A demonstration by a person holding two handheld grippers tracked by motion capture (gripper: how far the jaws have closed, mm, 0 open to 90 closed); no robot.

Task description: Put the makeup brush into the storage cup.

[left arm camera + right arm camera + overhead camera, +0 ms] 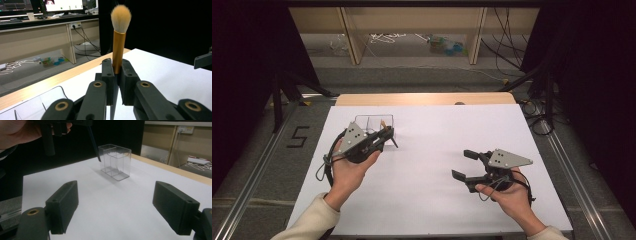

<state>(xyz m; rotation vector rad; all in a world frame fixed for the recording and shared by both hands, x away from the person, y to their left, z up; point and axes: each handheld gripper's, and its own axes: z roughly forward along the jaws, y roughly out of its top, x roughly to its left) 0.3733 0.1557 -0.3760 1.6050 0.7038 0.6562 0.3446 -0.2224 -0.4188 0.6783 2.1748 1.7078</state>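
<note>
Left claw (pixel 117 68) clamping a gold-handled brush (pixel 118 47), bristles pointing up, hovering beside the clear divided box (pixel 115 161) near the counter's (pixel 427 200) far edge. Right claw (pixel 125 207) gaping wide, holding nothing. Floor marking (pixel 298 136) possibly reading "5".

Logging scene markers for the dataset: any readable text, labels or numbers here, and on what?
"5": black tape digit on the grey floor left of the table, high view.
Monitor screens behind the desk, left gripper view: content too blurred to read.
Left gripper, shut on the makeup brush: no print seen.
Clear box: no label.
Right gripper, open: none.
</note>
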